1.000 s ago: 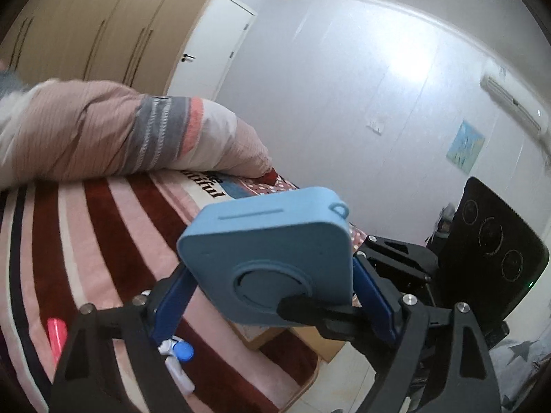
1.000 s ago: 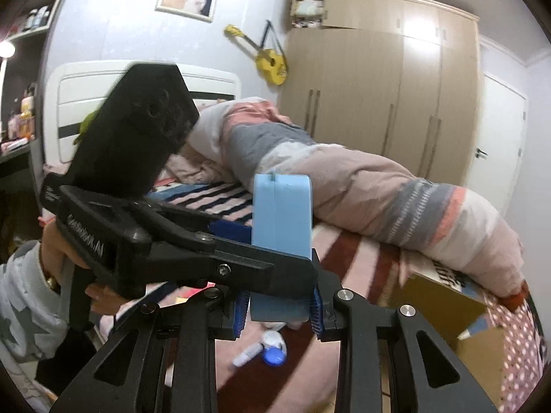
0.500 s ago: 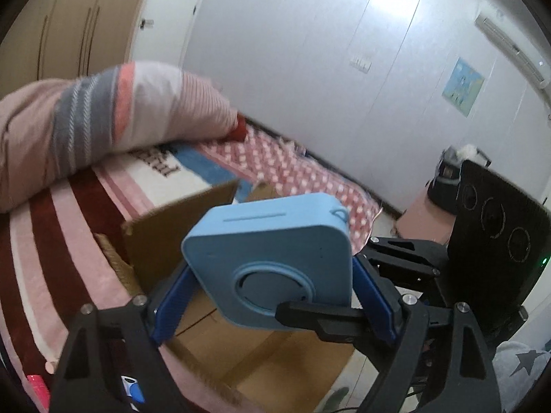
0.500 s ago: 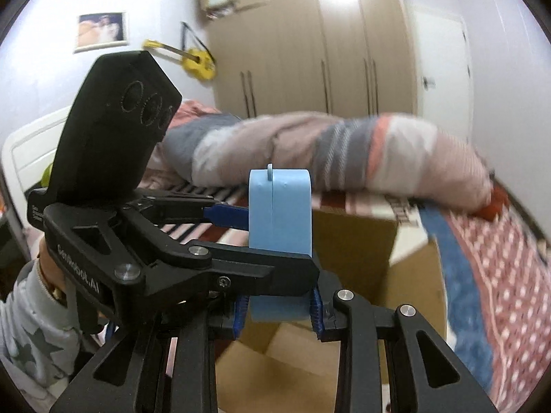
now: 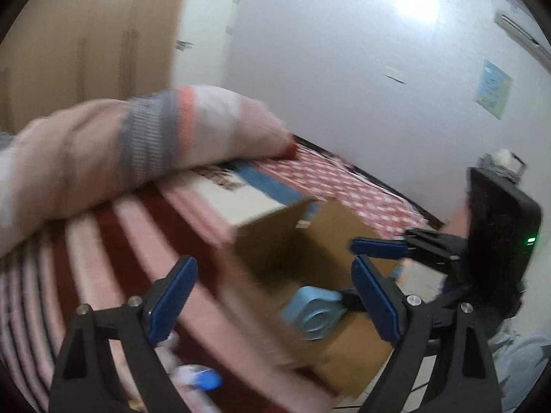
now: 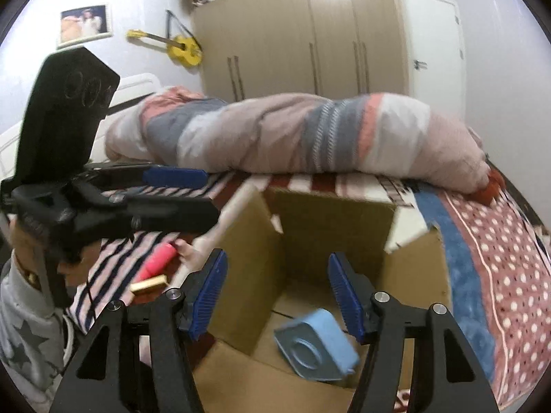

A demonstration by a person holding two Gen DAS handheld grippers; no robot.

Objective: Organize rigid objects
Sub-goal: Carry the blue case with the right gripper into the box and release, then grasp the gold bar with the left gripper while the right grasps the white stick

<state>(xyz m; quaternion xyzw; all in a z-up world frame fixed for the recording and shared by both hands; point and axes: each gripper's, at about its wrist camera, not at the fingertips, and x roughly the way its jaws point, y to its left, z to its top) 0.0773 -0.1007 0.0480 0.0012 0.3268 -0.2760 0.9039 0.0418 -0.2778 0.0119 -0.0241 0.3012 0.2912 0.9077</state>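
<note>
A light blue square case [image 6: 318, 349] lies tilted inside the open cardboard box [image 6: 330, 220] on the bed; it also shows in the left wrist view [image 5: 313, 311] inside the box [image 5: 272, 241]. My right gripper [image 6: 277, 292] is open and empty above the box, with the case below it. My left gripper [image 5: 275, 297] is open and empty, hovering over the box's near side. The left gripper also appears at the left of the right wrist view [image 6: 172, 189].
A rolled striped duvet [image 6: 292, 137] lies across the bed behind the box. A pink bottle [image 6: 158, 261] and a small tan block [image 6: 149, 285] lie on the striped blanket left of the box. A white and blue bottle [image 5: 198, 378] lies near the left gripper.
Both grippers were shut on the blue case; both have opened and the case has dropped into the cardboard box.
</note>
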